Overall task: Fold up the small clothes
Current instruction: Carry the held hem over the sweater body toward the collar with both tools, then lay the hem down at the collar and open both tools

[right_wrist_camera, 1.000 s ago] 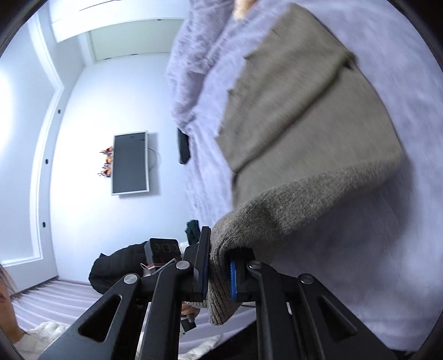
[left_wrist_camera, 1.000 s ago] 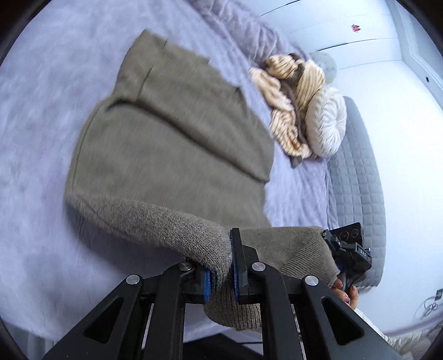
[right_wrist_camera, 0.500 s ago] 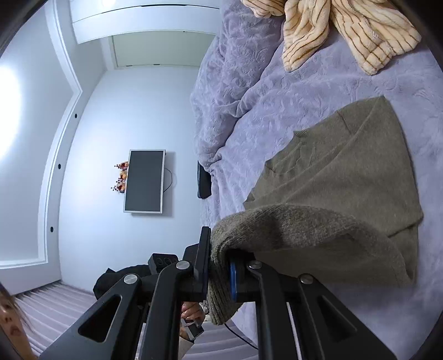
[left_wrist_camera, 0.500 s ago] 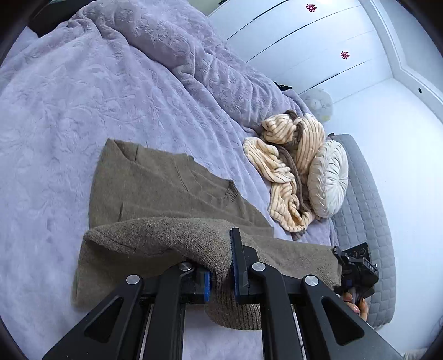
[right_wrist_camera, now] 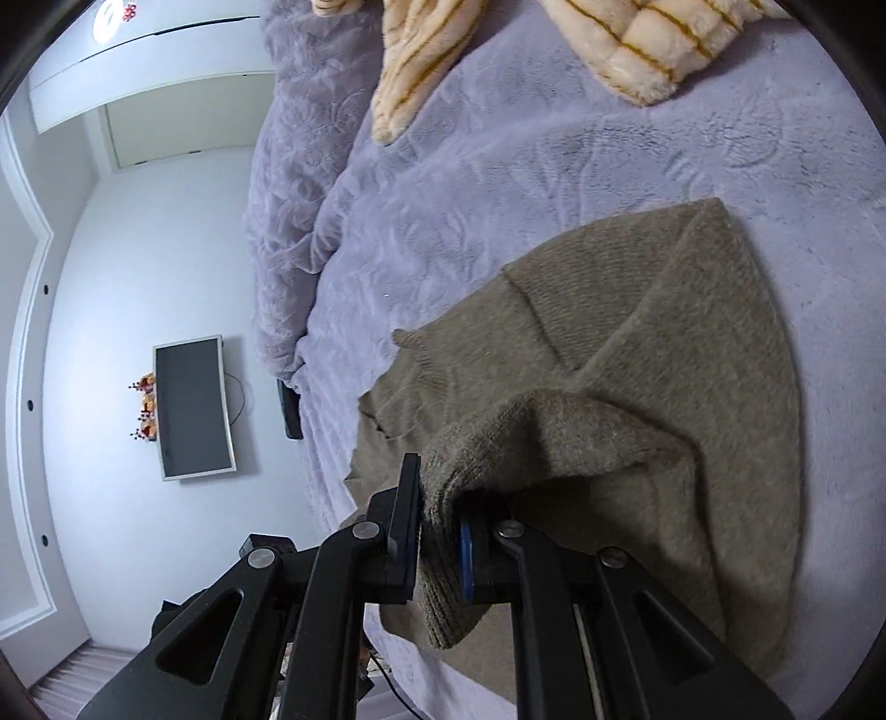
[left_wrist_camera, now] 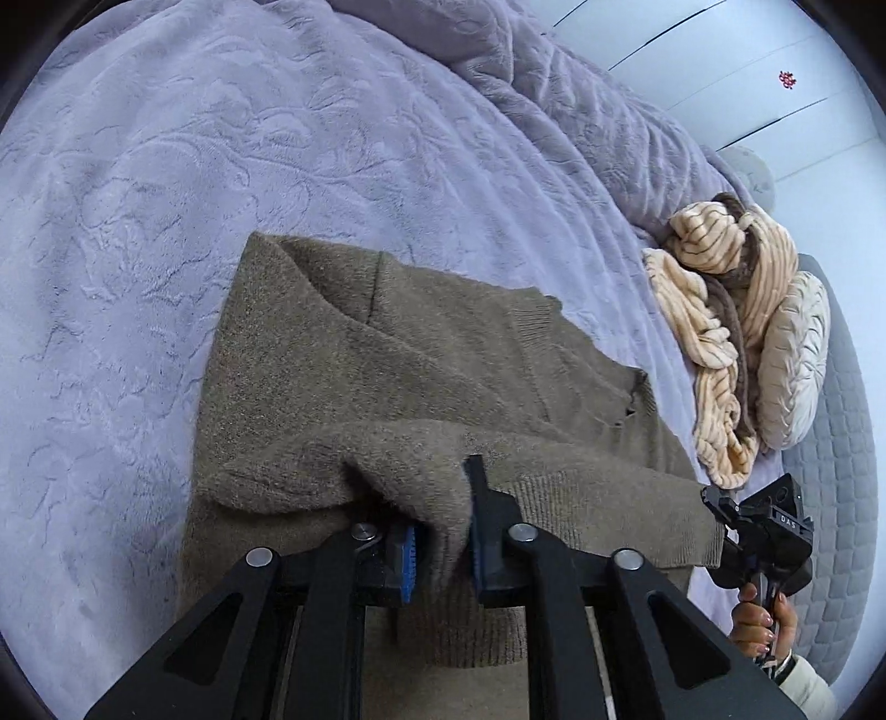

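Pinching the fuzzy brown knit sweater (left_wrist_camera: 421, 354) by its ribbed bottom edge, the left hand-held gripper (left_wrist_camera: 440, 548) and right hand-held gripper (right_wrist_camera: 437, 531) each squeezed a thick fold. It lay flat on the soft purple bed blanket (left_wrist_camera: 221, 138), near a striped fluffy blanket (left_wrist_camera: 714, 310).

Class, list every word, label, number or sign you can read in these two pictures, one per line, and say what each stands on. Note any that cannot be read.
"DAS", on the black body of the right gripper, seen in the left wrist view.
Small red mark on the white cupboard: too small to read.
Red mark on the white panel in the right wrist view: blurred, unreadable.
The sweater and TV show no text.
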Demonstrator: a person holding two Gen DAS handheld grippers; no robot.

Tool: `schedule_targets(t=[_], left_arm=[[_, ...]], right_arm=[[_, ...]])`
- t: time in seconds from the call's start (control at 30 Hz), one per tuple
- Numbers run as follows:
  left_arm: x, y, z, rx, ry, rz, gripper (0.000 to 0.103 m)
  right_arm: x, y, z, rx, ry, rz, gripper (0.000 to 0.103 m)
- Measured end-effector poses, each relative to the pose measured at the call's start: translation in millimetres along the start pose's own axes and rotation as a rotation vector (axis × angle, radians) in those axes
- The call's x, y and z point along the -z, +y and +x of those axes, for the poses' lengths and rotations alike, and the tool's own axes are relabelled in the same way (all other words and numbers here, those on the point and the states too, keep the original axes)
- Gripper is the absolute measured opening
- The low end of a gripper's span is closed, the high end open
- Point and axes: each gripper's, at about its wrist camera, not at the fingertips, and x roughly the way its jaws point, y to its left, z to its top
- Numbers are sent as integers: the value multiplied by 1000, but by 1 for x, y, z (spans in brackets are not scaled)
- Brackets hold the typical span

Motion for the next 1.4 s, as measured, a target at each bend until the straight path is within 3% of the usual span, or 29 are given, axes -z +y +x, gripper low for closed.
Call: schedule_targets(t=[0.13,0.2,0.27,0.3,0.37,0.53,0.6,0.8,0.87,1.07,1.2,1.3,1.4], left_arm=[[-4,6,9,-1,26,-44,22],[-5,2,4,-15,23,-36,30],[-5,-9,-7,-52,2,9,58],[-4,-13,-16,-66,-15,30,61],[-1,-21,-29,-82,-32,69,61],[14,-26,-57,-183,-64,135,61],[24,-22,-62,-211,-56,149,61],[62,-16,-29,-280,91,223,61],[67,-24,-19,-307,93,269,61],[33,-50,-8,-230,38,251,61],[1,-62,-6,-217,-17,212,61],[-18,-65,-9,-193,-42,173,61],[-26,-66,-14,-213,-67,195,61]], right_arm=[[-10,-10,10,79,14,9,13],[-10,-4,10,115,25,-7,17],[-8,7,5,154,38,-44,26],[-7,13,1,167,39,-70,36],[-2,27,-12,185,34,-121,48],[22,52,-44,272,-1,-270,49],[36,53,-51,311,10,-321,43],[62,31,-27,437,117,-402,36],[61,30,-13,445,133,-426,36],[37,70,18,490,102,-571,36],[29,74,47,538,186,-611,36],[24,73,50,539,194,-610,36],[13,81,41,531,185,-606,36]])
